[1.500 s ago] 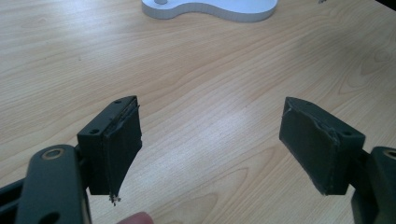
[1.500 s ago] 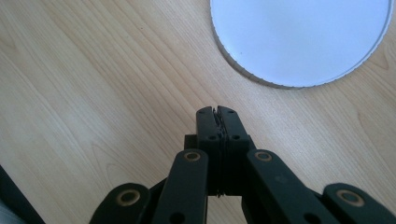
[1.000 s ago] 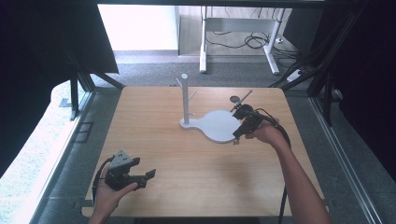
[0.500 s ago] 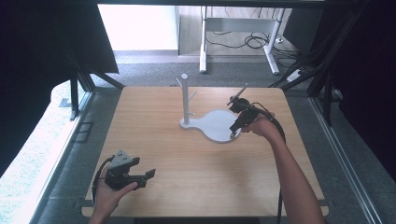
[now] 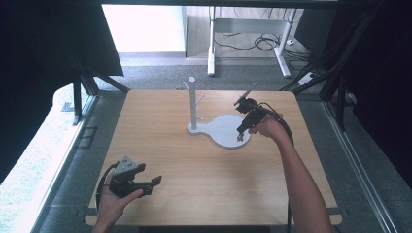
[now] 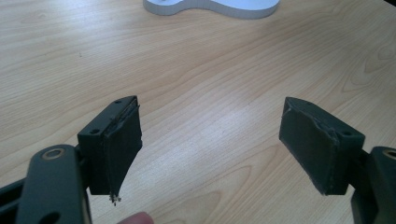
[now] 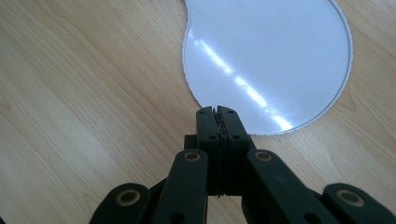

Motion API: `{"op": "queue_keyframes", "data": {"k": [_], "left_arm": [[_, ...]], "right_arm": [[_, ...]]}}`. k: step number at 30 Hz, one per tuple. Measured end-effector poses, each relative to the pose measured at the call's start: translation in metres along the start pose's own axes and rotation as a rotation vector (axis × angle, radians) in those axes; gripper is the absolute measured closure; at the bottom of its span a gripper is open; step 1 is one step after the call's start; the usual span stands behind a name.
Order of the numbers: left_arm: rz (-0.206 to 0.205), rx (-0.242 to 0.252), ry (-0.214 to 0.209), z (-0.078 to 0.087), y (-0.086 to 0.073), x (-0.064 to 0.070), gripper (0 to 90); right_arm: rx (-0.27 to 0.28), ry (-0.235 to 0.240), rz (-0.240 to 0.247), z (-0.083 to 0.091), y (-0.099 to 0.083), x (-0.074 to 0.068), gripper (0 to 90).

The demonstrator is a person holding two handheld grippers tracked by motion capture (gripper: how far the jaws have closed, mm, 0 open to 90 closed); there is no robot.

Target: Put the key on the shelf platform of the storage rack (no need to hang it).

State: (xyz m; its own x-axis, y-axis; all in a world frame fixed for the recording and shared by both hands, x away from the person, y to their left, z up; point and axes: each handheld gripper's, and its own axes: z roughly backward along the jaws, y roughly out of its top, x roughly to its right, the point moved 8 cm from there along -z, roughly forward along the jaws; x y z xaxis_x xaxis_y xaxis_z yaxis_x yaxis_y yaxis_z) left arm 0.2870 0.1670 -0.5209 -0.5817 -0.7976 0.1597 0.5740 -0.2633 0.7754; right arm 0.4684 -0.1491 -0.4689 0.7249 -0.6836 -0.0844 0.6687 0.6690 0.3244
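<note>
– While the right gripper hangs over the white peg stand, what is its state?

– Its jaws are pressed together at the tips, just above the near rim of the stand's round base plate. No object can be made out between them. The high view shows a small reddish speck at the tip, too small to identify.

– And the left gripper?

– Jaws wide apart, nothing between them. It sits low over the wooden table, well apart from the stand, on the person's near left side.

– Where does the stand sit?

– Upright toward the far side of the table, post on the narrow end of the base and short pegs near the top. The round end of the base points toward the right gripper.

– How should the step in hand be done well?

– As a judgement: descend vertically over the base plate and keep the tips inside its rim. Avoid side load on the base, since the tall post could tip. Release only when the tips are close to the glossy surface. Keep the left gripper away from the stand.

– Any markings to record?

– None legible. Neither the stand nor the grippers carry a readable brand, label or lettering.
</note>
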Motion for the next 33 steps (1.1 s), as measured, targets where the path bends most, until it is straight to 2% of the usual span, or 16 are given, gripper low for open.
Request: {"op": "queue_keyframes", "data": {"k": [20,33], "left_arm": [[0.000,0.002,-0.002,0.002,0.000,0.000,21.4],[0.001,0.004,-0.003,0.001,0.000,-0.001,21.5]], "right_arm": [[0.008,0.009,-0.021,-0.008,0.021,0.006,89.5],[-0.022,-0.006,-0.030,-0.019,0.034,0.011,89.5]]}}
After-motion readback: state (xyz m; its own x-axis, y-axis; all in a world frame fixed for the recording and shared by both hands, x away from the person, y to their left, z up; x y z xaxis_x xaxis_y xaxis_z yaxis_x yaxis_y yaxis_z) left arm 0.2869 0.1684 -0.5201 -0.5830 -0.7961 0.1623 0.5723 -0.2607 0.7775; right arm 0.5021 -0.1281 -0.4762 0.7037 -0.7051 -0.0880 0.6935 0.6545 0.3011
